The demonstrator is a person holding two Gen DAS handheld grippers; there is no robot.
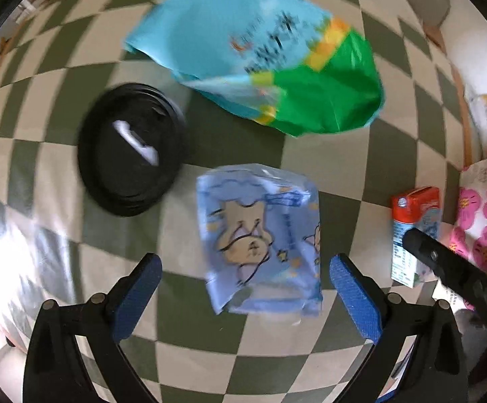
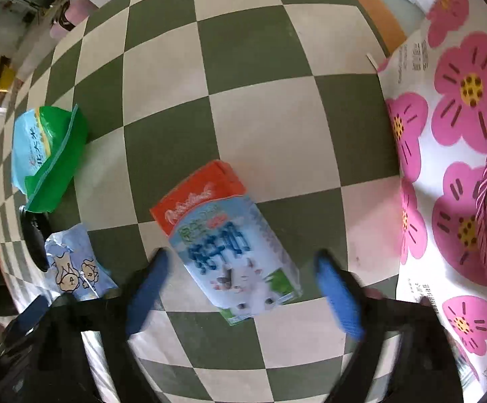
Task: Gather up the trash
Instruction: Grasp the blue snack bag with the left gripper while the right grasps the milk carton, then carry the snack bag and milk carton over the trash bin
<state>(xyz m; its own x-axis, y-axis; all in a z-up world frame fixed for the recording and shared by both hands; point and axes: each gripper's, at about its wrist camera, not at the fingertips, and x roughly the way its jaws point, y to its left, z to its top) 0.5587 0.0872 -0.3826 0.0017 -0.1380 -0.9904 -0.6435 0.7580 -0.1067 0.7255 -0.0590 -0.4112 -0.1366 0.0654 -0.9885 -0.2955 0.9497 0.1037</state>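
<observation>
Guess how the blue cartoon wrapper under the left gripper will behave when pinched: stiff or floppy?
Likely floppy: the blue cartoon wrapper looks like thin, creased film, so it should crumple between the pads rather than hold shape. Probably very light and empty, since it lies nearly flat on the checkered floor. Its glossy surface may slide, so the open left gripper could push it instead of catching it.

Taking the cartoon wrapper [image 1: 260, 238] as landmark on the checked cloth [image 1: 209, 352]: the round lid [image 1: 131, 149] lies to its upper left, near but apart, and the large snack bag [image 1: 260, 57] lies beyond it. The milk carton [image 1: 414, 235] stands well off to its right, and the flowered bag [image 1: 485, 208] lies just past the carton.
</observation>
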